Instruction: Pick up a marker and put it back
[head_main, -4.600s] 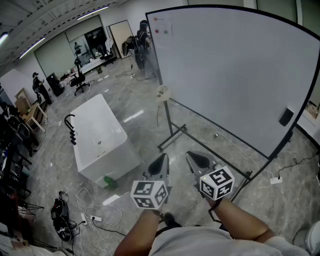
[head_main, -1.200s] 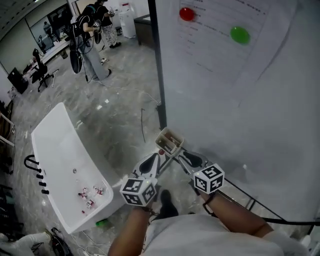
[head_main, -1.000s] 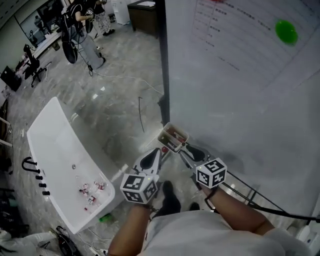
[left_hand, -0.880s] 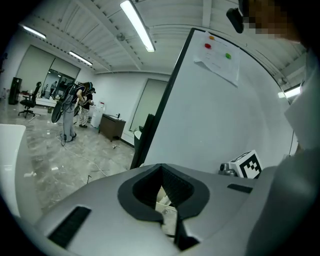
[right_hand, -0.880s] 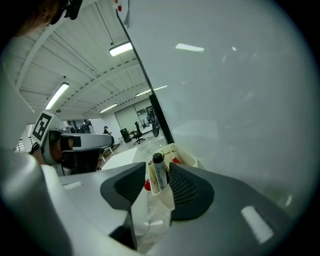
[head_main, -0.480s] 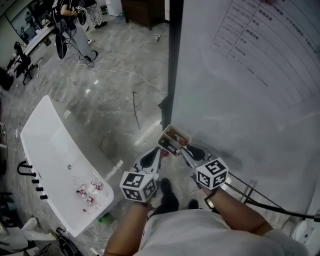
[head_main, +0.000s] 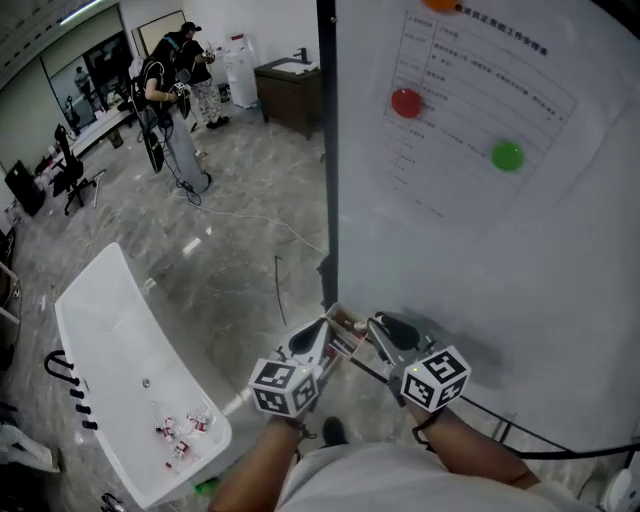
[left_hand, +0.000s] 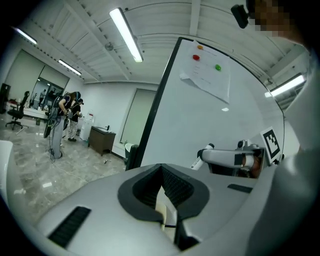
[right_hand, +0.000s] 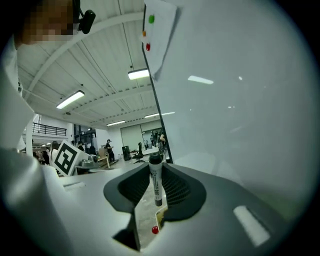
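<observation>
My right gripper (right_hand: 154, 187) is shut on a white marker (right_hand: 155, 181) with a dark cap, which stands upright between the pads. In the left gripper view that marker's pale end (left_hand: 196, 163) pokes out of the right gripper (left_hand: 227, 157). In the head view both grippers are low in the middle, the left gripper (head_main: 312, 338) and the right gripper (head_main: 380, 328) either side of the small marker tray (head_main: 343, 335) at the whiteboard's lower corner. The left gripper (left_hand: 162, 172) has its jaws together with nothing in them.
The whiteboard (head_main: 480, 260) fills the right, on a black frame (head_main: 327, 150). It carries a paper sheet with a red magnet (head_main: 406, 102) and a green magnet (head_main: 507, 155). A white tub (head_main: 110, 370) stands on the floor at the left. People stand at the far back (head_main: 165, 90).
The head view has swung up the board, so the magnets show again. The grippers and tray sit lower in the picture, and the right gripper has come closer to the tray.
</observation>
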